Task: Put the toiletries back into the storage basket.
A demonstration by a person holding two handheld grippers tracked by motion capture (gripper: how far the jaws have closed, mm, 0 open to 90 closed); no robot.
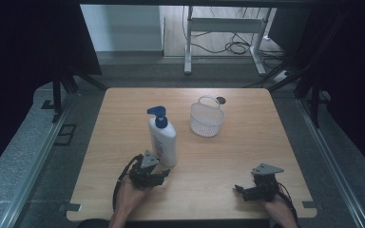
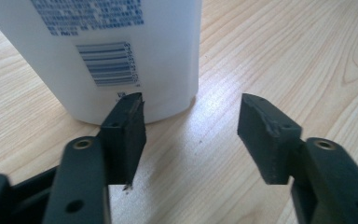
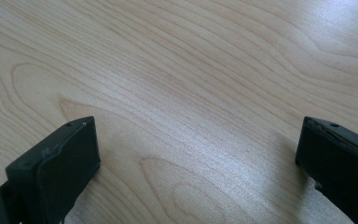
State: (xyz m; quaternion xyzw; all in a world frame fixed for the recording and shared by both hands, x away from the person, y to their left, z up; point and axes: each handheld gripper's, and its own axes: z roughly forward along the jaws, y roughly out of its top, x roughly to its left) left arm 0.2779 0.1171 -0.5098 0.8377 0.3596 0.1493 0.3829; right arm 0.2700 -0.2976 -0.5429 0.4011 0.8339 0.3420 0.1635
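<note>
The pump bottle [image 1: 163, 139] stands upright on the tabletop [image 1: 218, 156], just ahead of the left claw [image 2: 191, 123], whose jaws gape empty. Smooth plastic, likely slippery and top-heavy: best gripped low across the body. Right claw [image 3: 196, 154] gapes empty too.

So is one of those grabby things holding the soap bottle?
No, nothing is held. The left hand-held gripper is open just in front of the pump bottle, pads clear of it. The right hand-held gripper is open over the bare table.
</note>
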